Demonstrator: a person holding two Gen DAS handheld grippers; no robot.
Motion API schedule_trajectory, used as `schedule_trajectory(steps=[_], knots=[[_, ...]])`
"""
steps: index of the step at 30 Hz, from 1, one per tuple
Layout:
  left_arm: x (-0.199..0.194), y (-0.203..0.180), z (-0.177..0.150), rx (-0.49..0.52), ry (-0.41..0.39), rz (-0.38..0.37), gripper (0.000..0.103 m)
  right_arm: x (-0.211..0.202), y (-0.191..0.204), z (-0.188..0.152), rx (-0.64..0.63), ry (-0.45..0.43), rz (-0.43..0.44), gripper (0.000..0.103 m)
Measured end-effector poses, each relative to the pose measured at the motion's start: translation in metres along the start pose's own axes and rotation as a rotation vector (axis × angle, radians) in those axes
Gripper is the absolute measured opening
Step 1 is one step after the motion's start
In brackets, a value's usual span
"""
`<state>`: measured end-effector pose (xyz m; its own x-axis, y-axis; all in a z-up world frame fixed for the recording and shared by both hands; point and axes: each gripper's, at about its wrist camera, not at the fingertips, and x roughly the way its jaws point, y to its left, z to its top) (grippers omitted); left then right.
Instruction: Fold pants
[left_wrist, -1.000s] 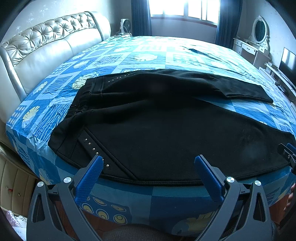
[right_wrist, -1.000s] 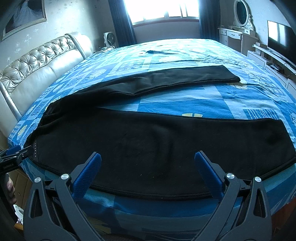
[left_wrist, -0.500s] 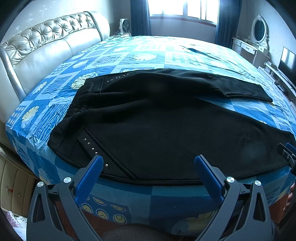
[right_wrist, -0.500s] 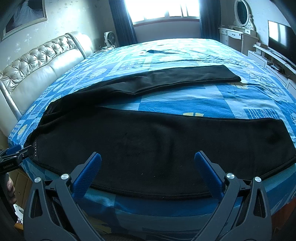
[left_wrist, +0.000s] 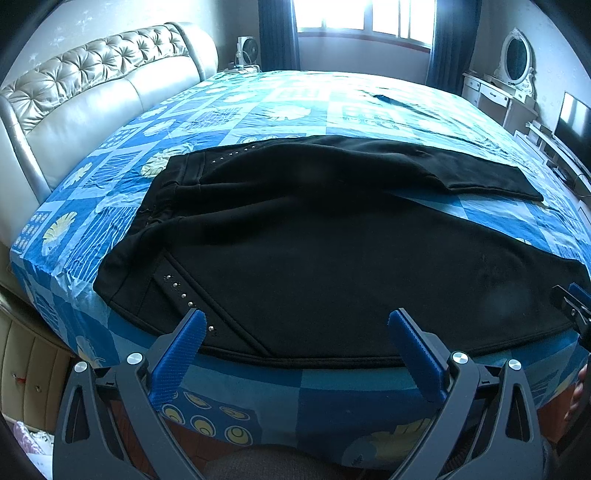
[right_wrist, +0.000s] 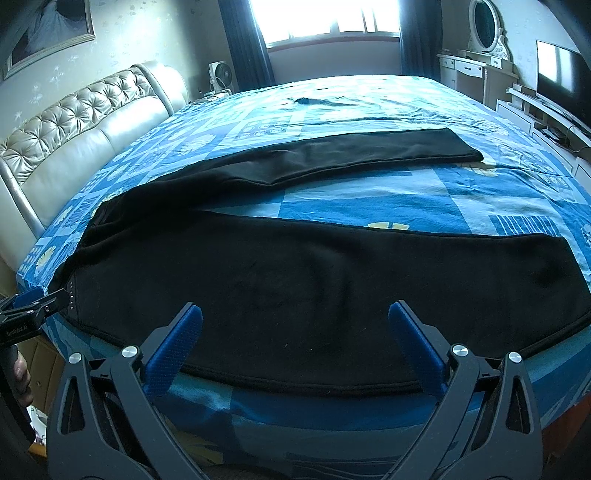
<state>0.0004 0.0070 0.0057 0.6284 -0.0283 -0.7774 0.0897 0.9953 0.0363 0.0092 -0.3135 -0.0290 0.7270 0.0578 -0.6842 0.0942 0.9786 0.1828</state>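
Black pants lie spread flat on a bed covered with a blue patterned sheet. In the left wrist view they fill the centre of the frame, with the waistband at centre left and a row of small metal studs near the lower left. One leg runs along the bed's near edge; the other stretches toward the upper right, with blue sheet showing between them.

The left tongs sit at the bottom centre of that view, wide open and holding nothing, their blue pads just at the near hem of the pants. The right tongs sit at the bottom centre of the right wrist view, also wide open and empty, over the near leg's edge.

A tufted cream headboard fills the upper left. A bright window sits at top centre.
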Motion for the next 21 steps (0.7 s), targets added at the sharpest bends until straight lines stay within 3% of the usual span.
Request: schedule_trajectory(steps=[21], knots=[[0.0005,-0.0003,-0.0003,0.003,0.005,-0.001,0.099,0.0016,0.0028,-0.0011,-0.007,0.006,0.0,0.101]])
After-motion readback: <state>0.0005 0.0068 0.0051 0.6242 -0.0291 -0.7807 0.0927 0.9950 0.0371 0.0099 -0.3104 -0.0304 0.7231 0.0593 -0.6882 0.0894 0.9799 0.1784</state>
